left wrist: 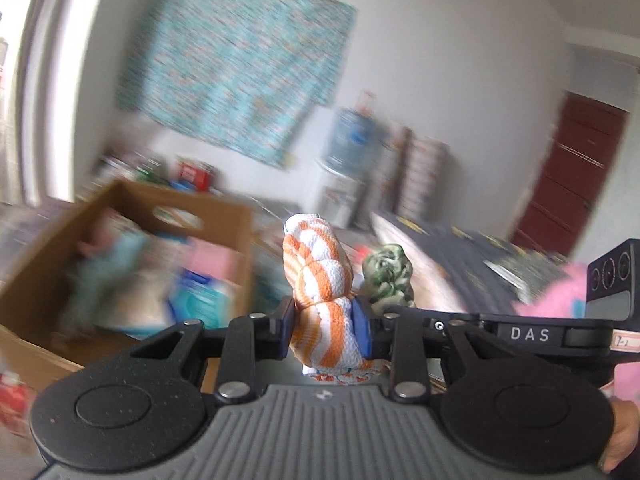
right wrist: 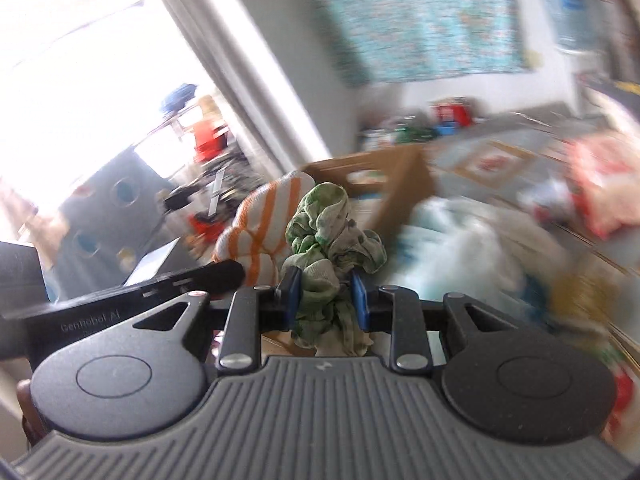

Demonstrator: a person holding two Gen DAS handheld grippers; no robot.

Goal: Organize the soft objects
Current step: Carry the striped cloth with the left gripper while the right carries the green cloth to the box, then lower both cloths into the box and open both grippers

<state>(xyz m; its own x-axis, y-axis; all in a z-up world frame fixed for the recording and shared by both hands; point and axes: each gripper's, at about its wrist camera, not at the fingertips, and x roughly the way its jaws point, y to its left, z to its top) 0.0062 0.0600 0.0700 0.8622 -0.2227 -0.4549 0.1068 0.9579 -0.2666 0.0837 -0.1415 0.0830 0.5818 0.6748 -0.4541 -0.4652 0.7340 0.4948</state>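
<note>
My left gripper [left wrist: 326, 326] is shut on an orange-and-white striped cloth [left wrist: 318, 280], which bulges up between the blue pads. My right gripper [right wrist: 326, 298] is shut on a crumpled green-and-white cloth [right wrist: 332, 248]. Each held cloth also shows in the other view: the green cloth [left wrist: 388, 276] just right of the striped one, the striped cloth [right wrist: 260, 220] just left of the green one. A brown cardboard box [left wrist: 224, 216] holding several soft items sits to the left in the left wrist view, and its brown side [right wrist: 404, 176] shows behind the cloths in the right wrist view. Both views are blurred.
A pink soft item [left wrist: 548, 292] lies at the right on a dark patterned surface [left wrist: 480, 264]. A pale blue and white fabric heap [right wrist: 460, 248] lies right of the box. A water dispenser [left wrist: 348, 148], a dark red door [left wrist: 572, 176] and a turquoise wall hanging [left wrist: 236, 64] stand behind.
</note>
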